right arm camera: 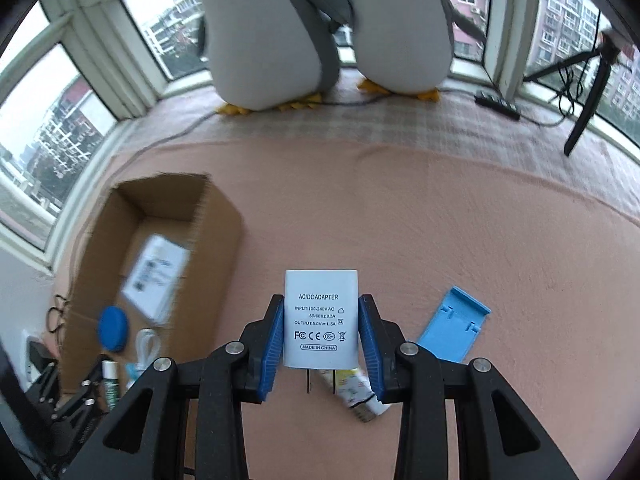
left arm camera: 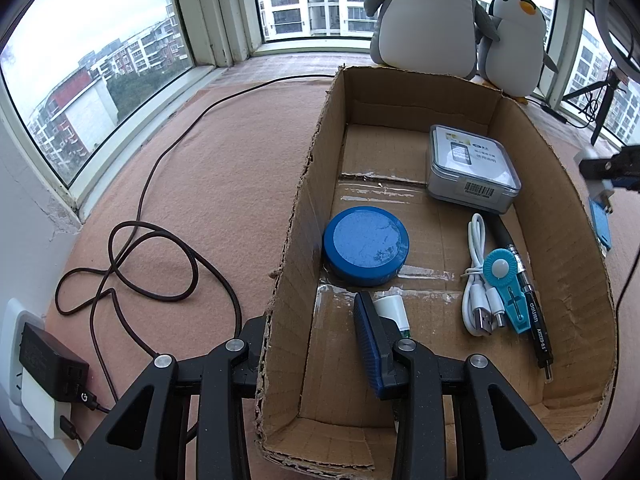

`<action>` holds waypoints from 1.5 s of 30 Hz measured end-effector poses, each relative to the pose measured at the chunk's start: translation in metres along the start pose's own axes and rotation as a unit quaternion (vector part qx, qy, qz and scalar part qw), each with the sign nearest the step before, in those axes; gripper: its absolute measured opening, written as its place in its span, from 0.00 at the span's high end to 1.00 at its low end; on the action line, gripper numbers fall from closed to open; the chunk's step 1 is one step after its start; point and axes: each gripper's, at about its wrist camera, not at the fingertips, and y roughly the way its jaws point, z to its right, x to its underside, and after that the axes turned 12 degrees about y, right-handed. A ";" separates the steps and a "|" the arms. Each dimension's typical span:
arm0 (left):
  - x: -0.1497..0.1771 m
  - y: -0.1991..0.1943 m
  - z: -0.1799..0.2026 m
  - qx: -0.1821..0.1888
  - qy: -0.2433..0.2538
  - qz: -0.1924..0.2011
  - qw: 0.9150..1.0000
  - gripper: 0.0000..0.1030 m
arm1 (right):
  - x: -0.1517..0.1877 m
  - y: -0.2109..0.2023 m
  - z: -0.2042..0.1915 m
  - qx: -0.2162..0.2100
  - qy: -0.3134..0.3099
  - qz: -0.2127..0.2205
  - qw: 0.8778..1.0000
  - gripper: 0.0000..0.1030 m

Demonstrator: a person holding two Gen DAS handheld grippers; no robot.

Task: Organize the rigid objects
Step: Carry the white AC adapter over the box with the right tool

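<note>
- Pink felt-like covering (right arm camera: 440, 208) spreads over a bay-window ledge, glazing all round.
- Right claw (right arm camera: 320, 344): blue pads pinching a white AC/DC adapter (right arm camera: 320, 320) by its sides, label facing the camera, two prongs pointing back toward the claw's body, the adapter raised off the covering.
- Beneath that claw: a small printed tube (right arm camera: 356, 394) lying on the covering; just to its right, a blue plastic stand (right arm camera: 452, 328).
- Left claw (left arm camera: 316, 344): pressed together across the left wall of the cardboard box (left arm camera: 304, 208), one finger inside, one outside.
- Box contents, from that claw outward: white tube (left arm camera: 394, 310) touching the inner pad, blue round tin (left arm camera: 366, 246), white USB cable (left arm camera: 478, 280), blue clip (left arm camera: 506, 288), black pen (left arm camera: 528, 300), clear-cased packet (left arm camera: 472, 168) at the far end.
- Behind the box: two plush penguins (left arm camera: 424, 20).
</note>
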 end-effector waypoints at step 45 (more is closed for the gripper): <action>0.000 -0.001 -0.001 0.001 -0.003 0.002 1.000 0.64 | 0.036 0.005 -0.147 -0.119 -0.131 -0.042 0.983 0.68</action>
